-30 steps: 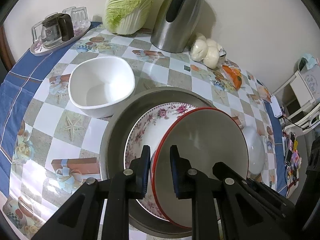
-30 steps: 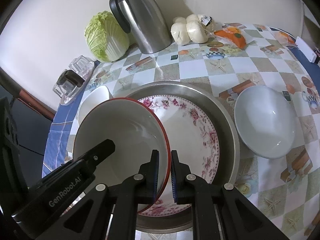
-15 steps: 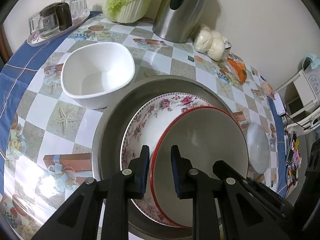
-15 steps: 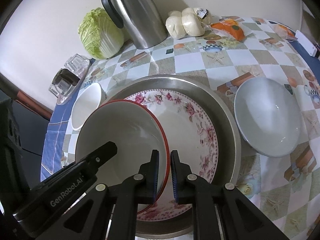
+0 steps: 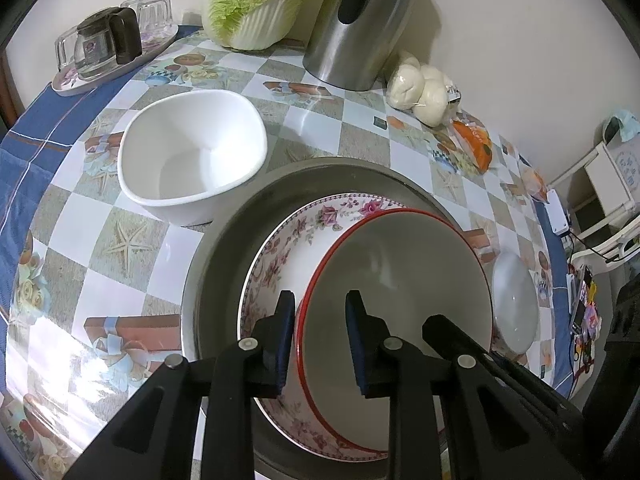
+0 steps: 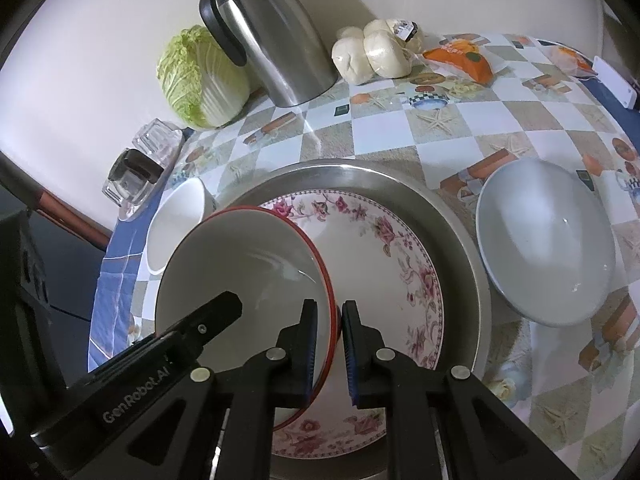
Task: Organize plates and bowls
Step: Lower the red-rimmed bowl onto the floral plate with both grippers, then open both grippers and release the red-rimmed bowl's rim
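A red-rimmed bowl (image 5: 400,280) rests tilted on a floral plate (image 5: 288,256) inside a wide steel basin (image 5: 224,240). My left gripper (image 5: 318,332) straddles the bowl's near rim. Its jaws are opening, and a gap shows between the inner pad and the bowl wall. In the right wrist view my right gripper (image 6: 330,328) is shut on the opposite rim of the red-rimmed bowl (image 6: 240,272), above the floral plate (image 6: 380,248). A white square bowl (image 5: 192,160) stands left of the basin. A pale grey bowl (image 6: 548,240) stands right of it.
Along the wall behind the basin stand a steel kettle (image 5: 360,28), a cabbage (image 5: 256,4), bagged buns (image 5: 420,88) and an orange packet (image 5: 476,144). A tray with glasses (image 5: 108,48) sits at the far left corner. The checked tablecloth drops off at the blue edges.
My left jaws have spread apart from the red rim they were pinching. The right grip looks the same, and the bowl stays over the floral plate.
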### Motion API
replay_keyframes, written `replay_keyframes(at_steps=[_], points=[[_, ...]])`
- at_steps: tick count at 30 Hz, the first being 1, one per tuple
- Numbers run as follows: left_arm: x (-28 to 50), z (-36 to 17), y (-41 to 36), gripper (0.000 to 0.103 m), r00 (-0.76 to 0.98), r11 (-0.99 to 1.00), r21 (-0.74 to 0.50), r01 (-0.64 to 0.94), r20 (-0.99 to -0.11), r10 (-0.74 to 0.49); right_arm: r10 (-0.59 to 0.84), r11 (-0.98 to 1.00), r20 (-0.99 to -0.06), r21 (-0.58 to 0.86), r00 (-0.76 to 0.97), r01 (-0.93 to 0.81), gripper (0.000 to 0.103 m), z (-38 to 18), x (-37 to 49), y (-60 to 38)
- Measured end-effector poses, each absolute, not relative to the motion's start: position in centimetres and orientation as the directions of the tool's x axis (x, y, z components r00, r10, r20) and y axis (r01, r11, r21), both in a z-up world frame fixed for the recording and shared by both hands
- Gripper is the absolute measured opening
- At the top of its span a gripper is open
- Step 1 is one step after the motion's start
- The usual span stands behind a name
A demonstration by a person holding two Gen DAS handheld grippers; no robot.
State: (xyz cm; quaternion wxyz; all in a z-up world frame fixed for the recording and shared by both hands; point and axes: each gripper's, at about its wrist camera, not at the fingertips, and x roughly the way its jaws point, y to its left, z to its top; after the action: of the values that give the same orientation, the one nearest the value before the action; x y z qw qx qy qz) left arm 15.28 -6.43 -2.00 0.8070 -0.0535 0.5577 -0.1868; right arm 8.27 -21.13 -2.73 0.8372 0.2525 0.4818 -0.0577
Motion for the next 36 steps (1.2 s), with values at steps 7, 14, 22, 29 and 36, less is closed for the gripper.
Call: replay_keyframes(at_steps=[7, 14, 22, 29, 36], points=[[15.5, -2.5, -6.4, 0.025, 0.286, 0.925, -0.303, 0.231, -0.887, -0.362, 0.163, 0.857, -0.832, 0.386, 0.53, 0.343, 0.02, -3.1, 8.3, -21.4], [15.5, -2.2, -6.4, 0.028, 0.284, 0.924, -0.308, 0.227, -0.886, -0.366, 0.192, 0.842, -0.827, 0.416, 0.528, 0.345, 0.021, -3.2, 8.2, -21.7], [15.2, -0.9, -6.2, 0.028, 0.309, 0.928, -0.29, 0.234, -0.883, -0.354, 0.157, 0.855, -0.814, 0.396, 0.56, 0.334, 0.03, -1.1, 7.5, -22.0], [14.6, 1.1, -6.0, 0.043, 0.355, 0.934, -0.265, 0.241, -0.871, -0.339, 0.099, 0.881, -0.784, 0.355, 0.613, 0.311, 0.061, 2.4, 6.5, -22.1], [14.0, 2.1, -5.7, 0.062, 0.393, 0.948, -0.226, 0.224, -0.869, -0.3, 0.062, 0.885, -0.798, 0.322, 0.6, 0.337, 0.083, 2.6, 5.9, -23.0]])
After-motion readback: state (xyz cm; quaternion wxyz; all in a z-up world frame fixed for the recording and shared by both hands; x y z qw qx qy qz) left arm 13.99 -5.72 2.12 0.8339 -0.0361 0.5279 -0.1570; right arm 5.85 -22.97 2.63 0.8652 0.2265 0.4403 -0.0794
